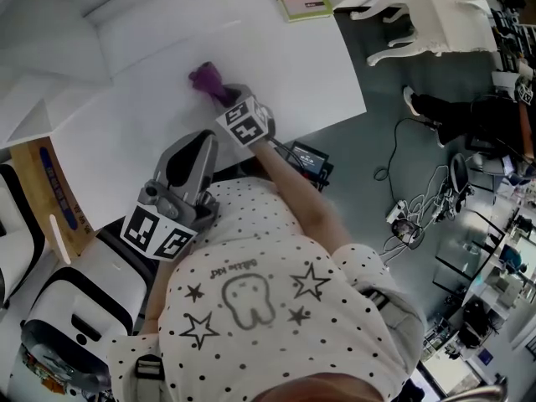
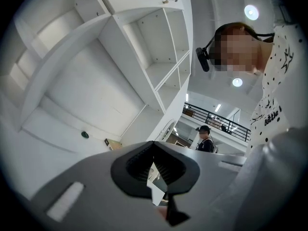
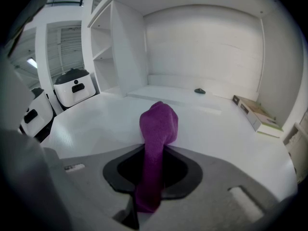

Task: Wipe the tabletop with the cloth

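Your right hand-held gripper clamped the crumpled purple fabric cloth, its end touching the flat white worktop. Your left hand-held gripper sat closed and empty.

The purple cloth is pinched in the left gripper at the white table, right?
Not quite: it is the right gripper that pinches the purple cloth at the white table. The right gripper view shows the cloth clamped between its jaws. The left gripper holds nothing, as the left gripper view shows.
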Demonstrator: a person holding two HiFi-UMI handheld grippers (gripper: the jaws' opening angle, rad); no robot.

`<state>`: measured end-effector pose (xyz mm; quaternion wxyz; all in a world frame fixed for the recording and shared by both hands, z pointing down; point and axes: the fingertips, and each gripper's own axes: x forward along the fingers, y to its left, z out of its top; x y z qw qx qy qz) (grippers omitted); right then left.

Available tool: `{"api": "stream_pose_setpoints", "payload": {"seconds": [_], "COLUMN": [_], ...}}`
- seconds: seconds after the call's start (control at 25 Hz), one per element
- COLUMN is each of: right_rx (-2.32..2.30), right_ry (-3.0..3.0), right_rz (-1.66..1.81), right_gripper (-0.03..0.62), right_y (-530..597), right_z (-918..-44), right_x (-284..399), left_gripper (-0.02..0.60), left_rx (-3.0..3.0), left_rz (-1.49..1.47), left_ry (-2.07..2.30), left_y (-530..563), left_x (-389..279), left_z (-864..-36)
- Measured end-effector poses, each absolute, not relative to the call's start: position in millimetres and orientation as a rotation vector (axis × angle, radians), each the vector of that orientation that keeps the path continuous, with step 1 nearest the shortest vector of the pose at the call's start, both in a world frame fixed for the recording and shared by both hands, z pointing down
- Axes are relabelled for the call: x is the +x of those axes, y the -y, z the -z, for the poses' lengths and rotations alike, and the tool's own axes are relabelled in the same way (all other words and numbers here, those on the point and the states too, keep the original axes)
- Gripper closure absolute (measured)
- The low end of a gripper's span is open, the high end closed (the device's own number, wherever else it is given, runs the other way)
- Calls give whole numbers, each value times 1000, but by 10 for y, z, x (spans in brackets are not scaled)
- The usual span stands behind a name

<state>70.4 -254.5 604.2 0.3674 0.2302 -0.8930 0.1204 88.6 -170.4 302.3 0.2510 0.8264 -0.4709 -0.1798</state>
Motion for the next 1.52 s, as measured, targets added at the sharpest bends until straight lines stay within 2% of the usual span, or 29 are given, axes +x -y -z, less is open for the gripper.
{"api": "stream_pose_setpoints", "payload": {"seconds": [1.52], "right_rx": [700], "right_ry": [2274], "right_rz": [-373], "right_gripper": [520], "right_y": [2730], "right_z": [-6036], "right_x": [999], "left_gripper": [586], "left_rx": [2262], "left_rz": [504], "left_ry": [1299], "left_y": [1646], "left_x": [863], "left_z": [-2978]}}
